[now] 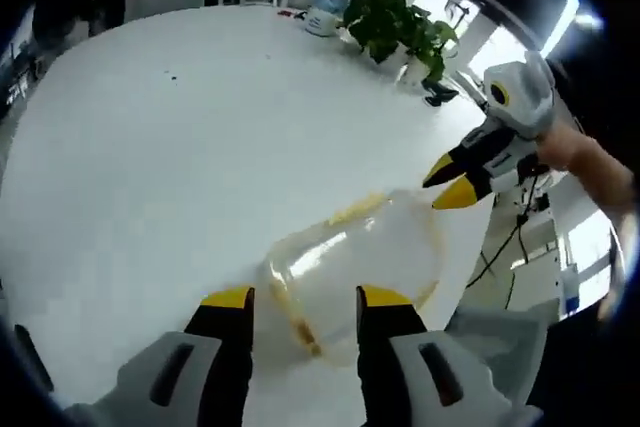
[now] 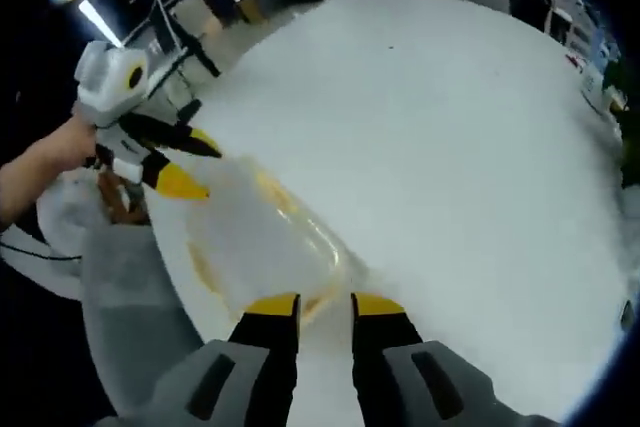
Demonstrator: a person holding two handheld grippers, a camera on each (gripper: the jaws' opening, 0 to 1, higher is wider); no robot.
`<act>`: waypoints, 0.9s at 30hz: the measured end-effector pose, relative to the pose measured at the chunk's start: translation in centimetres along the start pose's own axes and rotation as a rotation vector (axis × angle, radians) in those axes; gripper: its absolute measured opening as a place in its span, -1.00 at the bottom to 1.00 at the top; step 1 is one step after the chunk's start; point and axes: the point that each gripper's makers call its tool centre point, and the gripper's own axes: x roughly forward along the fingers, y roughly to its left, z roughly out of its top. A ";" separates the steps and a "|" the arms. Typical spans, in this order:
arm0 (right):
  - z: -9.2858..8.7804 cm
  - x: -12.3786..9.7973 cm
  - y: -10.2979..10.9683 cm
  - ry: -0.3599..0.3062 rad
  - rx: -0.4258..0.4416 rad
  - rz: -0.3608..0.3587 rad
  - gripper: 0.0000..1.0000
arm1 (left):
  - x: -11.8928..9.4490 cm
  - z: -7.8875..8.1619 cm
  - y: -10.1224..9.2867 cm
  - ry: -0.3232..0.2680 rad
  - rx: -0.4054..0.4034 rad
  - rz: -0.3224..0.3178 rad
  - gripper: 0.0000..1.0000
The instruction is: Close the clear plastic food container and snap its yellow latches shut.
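The clear plastic container (image 1: 350,262) with yellow trim lies on the white table (image 1: 180,147) near its edge. My left gripper (image 1: 306,297) is open, its yellow-tipped jaws standing either side of the container's near end. The right gripper (image 1: 450,184) comes in from the right, its tips slightly apart and just off the container's far corner. In the right gripper view the container (image 2: 260,237) sits just ahead of my right gripper (image 2: 325,305), whose jaws hold nothing. The left gripper (image 2: 192,165) is at the container's far side, jaws apart. I cannot tell whether the lid is seated.
Potted green plants (image 1: 400,27) and small items stand at the table's far side. The table edge (image 2: 170,277) runs right beside the container, with floor and cables (image 1: 505,247) below. A person's hand (image 2: 45,162) holds the left gripper.
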 end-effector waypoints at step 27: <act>3.1 2.9 5.2 -0.008 -0.389 0.084 -0.90 | 1.2 0.9 -6.9 0.051 0.710 -0.209 -0.43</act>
